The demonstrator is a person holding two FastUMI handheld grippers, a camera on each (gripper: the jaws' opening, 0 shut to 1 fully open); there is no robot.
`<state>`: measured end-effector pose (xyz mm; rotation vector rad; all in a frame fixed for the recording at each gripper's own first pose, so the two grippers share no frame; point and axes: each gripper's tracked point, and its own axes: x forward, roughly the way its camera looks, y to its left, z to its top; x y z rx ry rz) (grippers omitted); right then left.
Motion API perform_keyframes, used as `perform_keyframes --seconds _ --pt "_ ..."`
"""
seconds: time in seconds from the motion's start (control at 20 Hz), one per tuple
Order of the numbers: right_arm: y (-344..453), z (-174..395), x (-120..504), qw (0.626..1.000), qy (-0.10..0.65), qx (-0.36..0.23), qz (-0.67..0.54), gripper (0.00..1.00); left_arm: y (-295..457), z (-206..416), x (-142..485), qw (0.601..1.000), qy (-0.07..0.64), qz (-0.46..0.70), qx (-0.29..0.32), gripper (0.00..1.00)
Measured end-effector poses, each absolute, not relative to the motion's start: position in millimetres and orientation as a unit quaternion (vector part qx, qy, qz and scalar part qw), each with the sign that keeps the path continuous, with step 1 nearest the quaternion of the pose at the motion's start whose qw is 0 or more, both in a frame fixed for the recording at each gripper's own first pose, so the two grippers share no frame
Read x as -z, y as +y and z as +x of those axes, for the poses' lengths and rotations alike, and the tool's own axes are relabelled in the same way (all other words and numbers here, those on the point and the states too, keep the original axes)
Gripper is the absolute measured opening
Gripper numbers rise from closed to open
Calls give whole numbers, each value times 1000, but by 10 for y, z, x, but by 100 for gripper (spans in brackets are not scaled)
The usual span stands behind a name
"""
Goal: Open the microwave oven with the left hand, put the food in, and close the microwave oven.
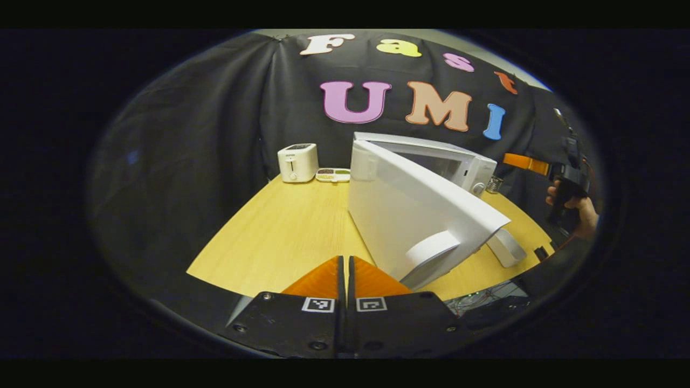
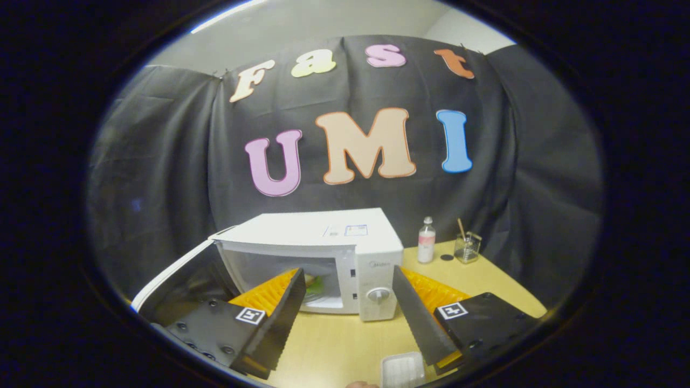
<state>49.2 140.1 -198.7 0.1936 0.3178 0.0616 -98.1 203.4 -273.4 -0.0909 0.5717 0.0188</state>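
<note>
1. Left gripper (image 1: 345, 269): I read its 2 fingers as pressed together with nothing between them. They hang over the near edge of the wooden table (image 1: 280, 231).

2. Microwave oven (image 1: 431, 161): 1 unit, ahead and to the right of my left fingers. Its door (image 1: 415, 215) is swung wide toward the left gripper, with 1 rounded handle (image 1: 431, 250) just right of the fingertips.

3. Farther ahead and slightly left of the left fingers I count 1 white toaster (image 1: 297, 162) and 1 flat compartment tray (image 1: 333, 174) beside it.

4. Right gripper (image 2: 347, 302): I read its 2 fingers as spread apart, gripping nothing. In the left gripper view, 1 hand (image 1: 577, 207) holds it at far right.

5. Between and beyond the right fingers stands the microwave oven's control panel (image 2: 377, 280) with 1 dial. The food (image 2: 314, 283) lies inside the cavity, just past the left-side finger.

6. Near the right-side finger's tip lies 1 white tray (image 2: 401, 371). Beyond that finger stand 1 bottle (image 2: 426, 240) and 1 glass (image 2: 467, 247) holding a stick.
</note>
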Motion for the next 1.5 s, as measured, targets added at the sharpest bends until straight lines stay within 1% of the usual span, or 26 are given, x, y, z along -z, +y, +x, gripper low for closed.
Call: perform_keyframes --seconds 0.3,0.4,0.55,0.75,1.05,1.1,1.3,1.5 --pt "1120 400 1641 987 126 -41 87 91 1831 -974 2887 951 306 -26 -38 1" --pt "1022 406 1628 988 120 -40 86 91 1780 -964 2882 950 309 -14 -50 0" --pt "951 415 1674 987 125 -50 90 91 1631 -940 2862 950 310 -4 -49 1" --pt "799 448 1588 989 109 -52 89 91 1406 -854 2876 947 317 9 -52 1" --pt "628 474 1604 990 101 -68 74 91 970 -646 2810 949 311 27 -31 0" --pt "564 481 1618 990 101 -66 73 99 909 -604 2792 950 309 34 -27 1" --pt "305 504 1574 990 93 -59 84 99 661 -465 2742 952 302 57 -5 0" --pt "85 460 1641 988 108 -55 91 99 392 -321 2755 951 303 67 16 0"
